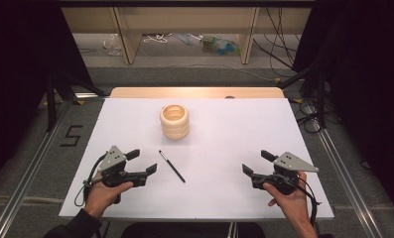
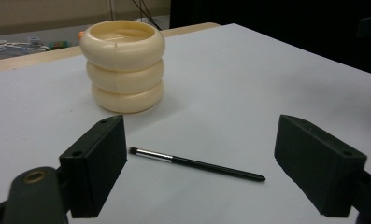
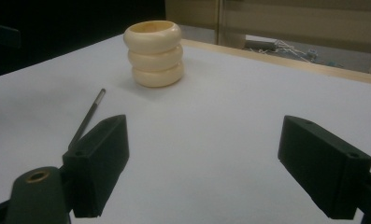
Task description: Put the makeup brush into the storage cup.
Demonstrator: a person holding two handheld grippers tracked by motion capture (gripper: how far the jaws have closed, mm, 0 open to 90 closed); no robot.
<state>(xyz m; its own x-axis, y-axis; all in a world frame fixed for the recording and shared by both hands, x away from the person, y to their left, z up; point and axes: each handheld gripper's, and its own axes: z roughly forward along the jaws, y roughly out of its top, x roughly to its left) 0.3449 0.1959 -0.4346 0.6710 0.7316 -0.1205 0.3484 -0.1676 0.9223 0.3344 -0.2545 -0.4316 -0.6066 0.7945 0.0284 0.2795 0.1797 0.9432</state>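
Nothing begun, by the look of it. Left tool (image 1: pixel 143 161): jaws wide, empty. Brush (image 1: pixel 172 166) lies flat on the white surface (image 1: pixel 224 134) just right of it, untouched. Cream ringed holder (image 1: pixel 174 121) stands beyond, empty. Right tool (image 1: pixel 256 162): wide, empty, well apart from the brush. Pickup and placing both left. No readable writing on either thing; a "5" (image 1: pixel 71 135) marks the floor, left.

Lower end of the thin black brush (image 3: pixel 86 120) behind the right tongs' (image 3: pixel 204 168) jaw.
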